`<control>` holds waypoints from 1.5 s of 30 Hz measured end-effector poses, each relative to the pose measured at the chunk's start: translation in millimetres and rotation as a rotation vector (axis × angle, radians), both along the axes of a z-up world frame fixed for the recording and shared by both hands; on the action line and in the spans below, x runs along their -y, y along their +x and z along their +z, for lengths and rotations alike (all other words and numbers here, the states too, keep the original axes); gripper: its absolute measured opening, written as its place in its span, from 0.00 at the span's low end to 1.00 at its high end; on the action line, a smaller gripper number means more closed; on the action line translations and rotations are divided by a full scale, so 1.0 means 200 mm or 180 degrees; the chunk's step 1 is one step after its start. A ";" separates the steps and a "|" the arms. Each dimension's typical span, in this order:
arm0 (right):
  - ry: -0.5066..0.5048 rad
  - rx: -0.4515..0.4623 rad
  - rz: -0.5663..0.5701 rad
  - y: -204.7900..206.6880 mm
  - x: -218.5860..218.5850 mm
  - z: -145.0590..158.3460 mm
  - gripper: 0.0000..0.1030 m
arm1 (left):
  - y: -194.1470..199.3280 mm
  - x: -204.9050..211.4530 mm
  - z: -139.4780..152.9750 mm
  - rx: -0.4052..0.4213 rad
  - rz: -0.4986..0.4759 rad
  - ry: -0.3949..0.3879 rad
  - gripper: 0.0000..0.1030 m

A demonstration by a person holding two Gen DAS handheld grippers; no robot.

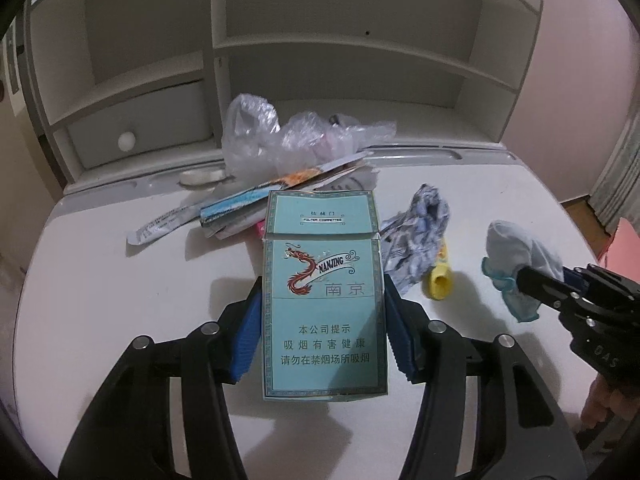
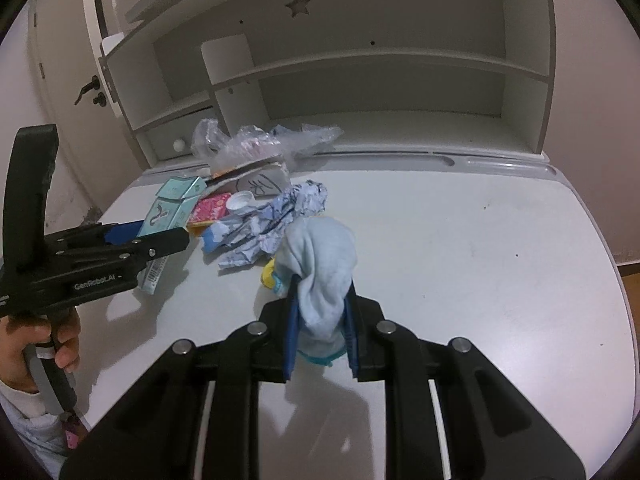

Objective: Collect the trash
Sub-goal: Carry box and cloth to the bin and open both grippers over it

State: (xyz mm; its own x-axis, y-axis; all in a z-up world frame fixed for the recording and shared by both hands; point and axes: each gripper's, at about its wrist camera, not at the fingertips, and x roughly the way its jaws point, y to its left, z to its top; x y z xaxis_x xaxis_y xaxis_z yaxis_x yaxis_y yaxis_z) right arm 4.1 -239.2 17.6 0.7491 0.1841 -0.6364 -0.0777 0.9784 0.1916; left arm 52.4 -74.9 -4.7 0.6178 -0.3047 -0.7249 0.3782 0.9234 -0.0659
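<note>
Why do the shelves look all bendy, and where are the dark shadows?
Left wrist view: the fisheye lens bows the white shelf unit and blacks out the corners; the cigarette pack in the left gripper is sharp, with shadow on the desk below. Right wrist view: same bending; the right gripper holding the pale blue sock throws a soft shadow beneath.

The left gripper (image 1: 324, 320) is clamped on a cigarette pack (image 1: 324, 304), raised over the table. The right gripper (image 2: 320, 320) pinches a pale blue cloth (image 2: 320, 272), level with it.
</note>
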 end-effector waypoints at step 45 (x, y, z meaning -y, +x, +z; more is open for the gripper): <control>0.0490 -0.0175 -0.2700 -1.62 1.64 -0.12 0.19 | -1.38 1.97 -0.21 -0.0536 -0.3445 0.0033 0.52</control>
State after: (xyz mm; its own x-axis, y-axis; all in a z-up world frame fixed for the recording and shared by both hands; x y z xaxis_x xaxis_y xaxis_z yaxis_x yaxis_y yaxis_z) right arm -319.8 -568.1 -5.5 0.6413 -0.3364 -0.6896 0.6806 0.6644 0.3088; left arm -223.1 -468.3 -47.2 -0.0805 -0.6197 -0.7807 0.9763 0.1086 -0.1869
